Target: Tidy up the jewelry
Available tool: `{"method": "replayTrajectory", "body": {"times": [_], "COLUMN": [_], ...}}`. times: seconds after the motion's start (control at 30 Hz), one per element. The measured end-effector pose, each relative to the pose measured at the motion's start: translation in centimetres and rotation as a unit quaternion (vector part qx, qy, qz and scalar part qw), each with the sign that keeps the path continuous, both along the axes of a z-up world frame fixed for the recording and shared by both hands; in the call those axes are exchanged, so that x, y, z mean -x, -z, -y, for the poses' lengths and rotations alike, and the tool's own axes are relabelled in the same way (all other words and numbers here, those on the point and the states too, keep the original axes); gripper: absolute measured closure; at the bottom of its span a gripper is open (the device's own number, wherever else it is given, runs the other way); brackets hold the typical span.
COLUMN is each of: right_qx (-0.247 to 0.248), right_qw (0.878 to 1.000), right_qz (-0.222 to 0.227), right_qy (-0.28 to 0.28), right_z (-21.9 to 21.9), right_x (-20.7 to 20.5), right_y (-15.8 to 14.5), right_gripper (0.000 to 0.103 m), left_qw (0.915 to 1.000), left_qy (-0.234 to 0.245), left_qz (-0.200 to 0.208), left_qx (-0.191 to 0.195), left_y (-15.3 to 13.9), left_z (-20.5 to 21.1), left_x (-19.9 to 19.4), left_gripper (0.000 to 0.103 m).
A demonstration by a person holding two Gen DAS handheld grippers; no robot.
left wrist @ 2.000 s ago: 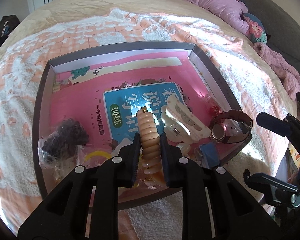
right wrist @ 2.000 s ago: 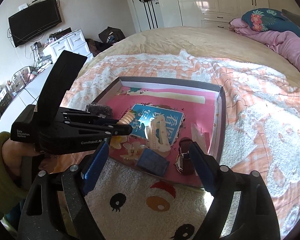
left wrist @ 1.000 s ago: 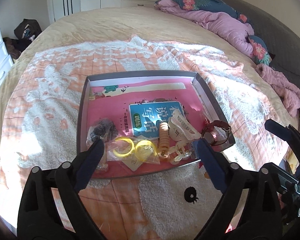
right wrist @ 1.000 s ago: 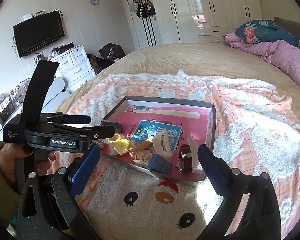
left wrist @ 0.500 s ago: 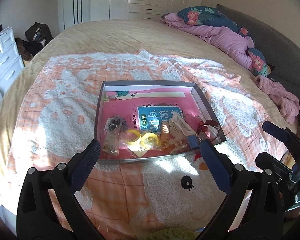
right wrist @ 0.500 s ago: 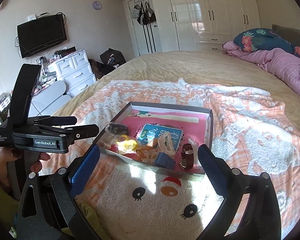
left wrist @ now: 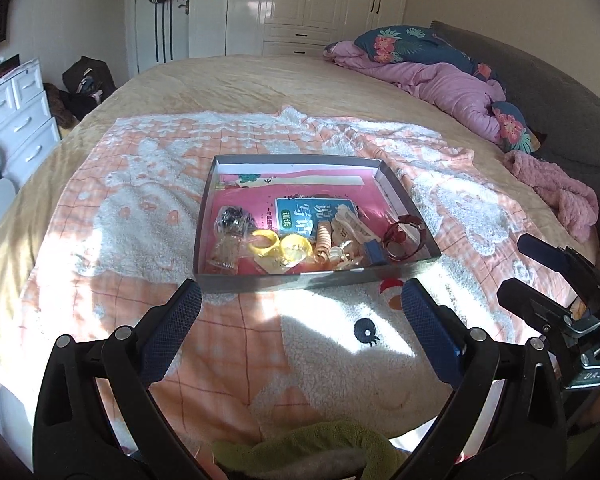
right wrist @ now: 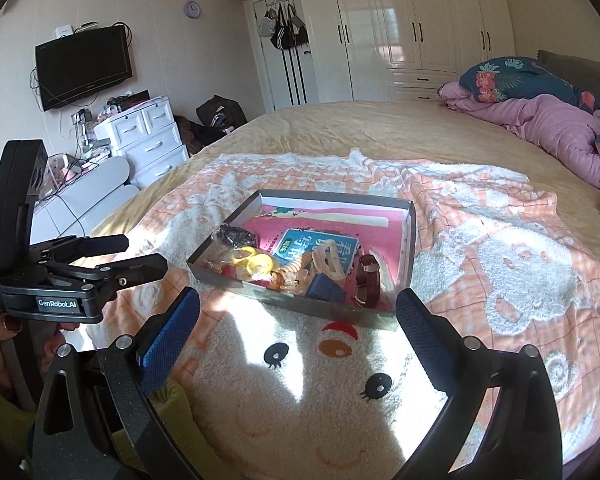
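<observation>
A shallow grey box point(left wrist: 300, 280) point(right wrist: 284, 300) with a pink lining lies on the bed blanket. In it lie a beige spiral hair tie point(left wrist: 323, 241), a cream hair claw point(left wrist: 350, 220), yellow rings point(left wrist: 265, 242), a dark beaded piece point(left wrist: 232, 216), a brown watch point(left wrist: 404, 236) point(right wrist: 369, 278) and a small blue box point(left wrist: 374, 251). My left gripper point(left wrist: 298, 312) is open and empty, held back from the box's near edge. My right gripper point(right wrist: 298, 320) is open and empty, also short of the box. The left gripper also shows in the right wrist view point(right wrist: 112, 256).
The box lies on an orange and white fleece blanket point(left wrist: 140, 216) with a cartoon face. A pink quilt and floral pillows point(left wrist: 432, 76) lie at the far right. White drawers point(right wrist: 148, 136) and a wall television point(right wrist: 82, 64) stand left of the bed.
My left gripper let go of the beige spiral hair tie in the box and opened. Both grippers have pulled back and up from the box, which now looks smaller.
</observation>
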State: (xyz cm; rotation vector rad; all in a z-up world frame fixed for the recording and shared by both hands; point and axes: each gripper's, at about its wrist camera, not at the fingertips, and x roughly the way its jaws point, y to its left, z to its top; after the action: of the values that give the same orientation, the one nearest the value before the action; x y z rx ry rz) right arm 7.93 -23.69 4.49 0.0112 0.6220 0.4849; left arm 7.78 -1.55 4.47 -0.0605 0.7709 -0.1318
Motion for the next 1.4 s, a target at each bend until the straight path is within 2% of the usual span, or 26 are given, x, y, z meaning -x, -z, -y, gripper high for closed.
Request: {"method": "replayTrajectory", "body": {"times": [0.3,0.53,1.4], "right_qx": [-0.001,0.006,0.000], "right_qw": [1.000,1.000,1.000], "right_qz": [-0.017,-0.029,-0.029], "right_qy": [0.017,0.009,0.006], "right_z": [1.2,1.0,1.1], "right_x": [0.7,1.2,1.7], "right_y": [3.1,4.8,4.6], "right_gripper": [0.005,0.005,0.005], "left_qw": [0.9999,0.9997,0.9999], "left_qy": [-0.014,-0.021,-0.016], "left_qz": [-0.003,0.000,-0.001], "left_qx": [0.002,0.011,0.007], "left_y": [2.9,3.9,4.0], "left_z": [0.0,-0.3,0.1], "left_x": [2.1,2.6,3.3], "left_gripper": [0.009,0.009,0.009]}}
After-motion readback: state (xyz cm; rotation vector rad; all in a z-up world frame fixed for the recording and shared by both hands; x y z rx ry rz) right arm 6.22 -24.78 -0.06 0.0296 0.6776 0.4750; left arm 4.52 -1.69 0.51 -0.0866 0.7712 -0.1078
